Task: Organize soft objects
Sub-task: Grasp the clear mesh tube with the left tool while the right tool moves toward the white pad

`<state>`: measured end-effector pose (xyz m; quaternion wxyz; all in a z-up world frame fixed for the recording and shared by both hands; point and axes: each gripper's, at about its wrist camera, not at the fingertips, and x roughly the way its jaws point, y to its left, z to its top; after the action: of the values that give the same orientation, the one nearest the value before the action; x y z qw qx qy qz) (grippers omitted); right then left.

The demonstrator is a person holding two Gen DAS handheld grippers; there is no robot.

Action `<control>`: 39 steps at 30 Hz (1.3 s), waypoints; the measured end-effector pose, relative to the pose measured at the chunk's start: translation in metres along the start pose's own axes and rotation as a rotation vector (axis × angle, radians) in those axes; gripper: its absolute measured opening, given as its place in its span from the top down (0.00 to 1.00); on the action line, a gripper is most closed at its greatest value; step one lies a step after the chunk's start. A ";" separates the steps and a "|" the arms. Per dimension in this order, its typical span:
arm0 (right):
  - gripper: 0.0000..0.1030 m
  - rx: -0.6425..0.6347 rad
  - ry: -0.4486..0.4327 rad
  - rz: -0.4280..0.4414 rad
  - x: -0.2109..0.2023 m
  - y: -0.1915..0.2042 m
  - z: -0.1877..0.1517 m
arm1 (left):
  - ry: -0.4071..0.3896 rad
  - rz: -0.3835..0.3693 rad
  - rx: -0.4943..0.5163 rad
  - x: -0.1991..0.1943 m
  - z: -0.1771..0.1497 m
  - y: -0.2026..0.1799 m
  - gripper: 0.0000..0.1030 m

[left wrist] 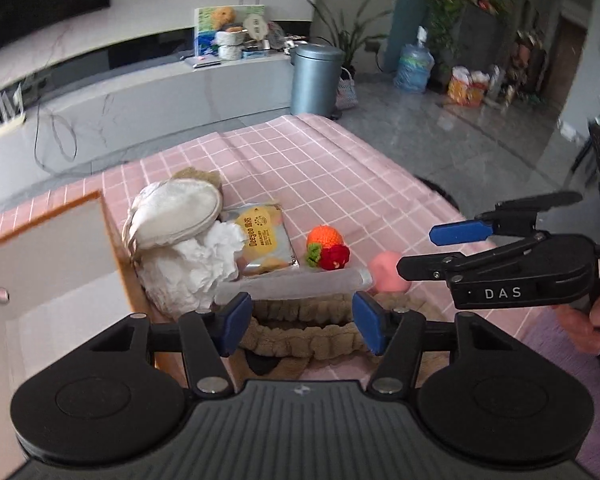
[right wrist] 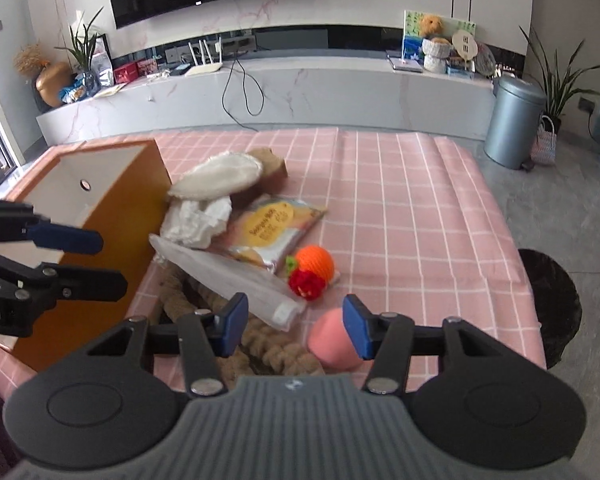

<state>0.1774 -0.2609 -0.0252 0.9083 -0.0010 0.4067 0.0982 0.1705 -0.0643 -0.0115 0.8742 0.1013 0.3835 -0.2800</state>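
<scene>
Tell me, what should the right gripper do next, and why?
Probably close on the pink sponge. The right gripper is open and empty, and the sponge sits right beside its right finger, nearer than the other soft things. The box stands open to the left.

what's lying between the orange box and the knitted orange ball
Crumpled white tissue and a yellow snack packet lie between the box and ball, clearest in the right wrist view.

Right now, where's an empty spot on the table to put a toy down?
Bare cloth runs right of the snack packet and orange ball, out to the table's edge. It's crowded by the box: tissue, pouch, tube, headband, pink sponge.
</scene>
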 end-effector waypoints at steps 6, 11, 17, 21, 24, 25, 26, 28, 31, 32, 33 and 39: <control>0.48 0.061 0.030 0.010 0.025 -0.015 0.001 | 0.034 0.023 0.360 0.029 0.006 -0.030 0.30; 0.48 0.077 0.024 0.032 0.033 -0.021 -0.004 | 0.095 0.048 0.600 0.063 0.004 -0.046 0.30; 0.48 0.121 0.042 0.073 0.043 -0.028 -0.007 | 0.190 0.065 0.745 0.104 0.002 -0.050 0.44; 0.48 0.127 0.044 0.078 0.047 -0.030 -0.009 | 0.225 0.056 0.732 0.114 0.009 -0.040 0.66; 0.48 0.125 0.040 0.080 0.049 -0.030 -0.008 | 0.223 0.061 0.723 0.118 0.014 -0.037 0.66; 0.48 0.123 0.039 0.080 0.049 -0.030 -0.007 | 0.227 0.060 0.725 0.121 0.014 -0.038 0.64; 0.48 0.122 0.038 0.079 0.050 -0.030 -0.007 | 0.238 0.062 0.730 0.125 0.013 -0.039 0.62; 0.48 0.123 0.036 0.075 0.051 -0.031 -0.007 | 0.258 0.059 0.738 0.132 0.009 -0.041 0.61; 0.48 0.133 0.033 0.068 0.050 -0.033 -0.008 | 0.267 0.051 0.701 0.137 0.007 -0.039 0.70; 0.48 0.134 0.031 0.067 0.050 -0.033 -0.008 | 0.266 0.045 0.672 0.136 0.008 -0.037 0.75; 0.48 0.134 0.027 0.066 0.049 -0.033 -0.008 | 0.263 0.041 0.638 0.135 0.009 -0.035 0.88; 0.48 0.114 -0.002 0.068 0.037 -0.027 -0.003 | 0.180 0.051 0.387 0.101 0.016 -0.018 0.99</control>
<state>0.2044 -0.2810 -0.0570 0.9035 0.0647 0.4103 0.1055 0.2256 -0.1267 -0.0733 0.8075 0.3015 0.3963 -0.3162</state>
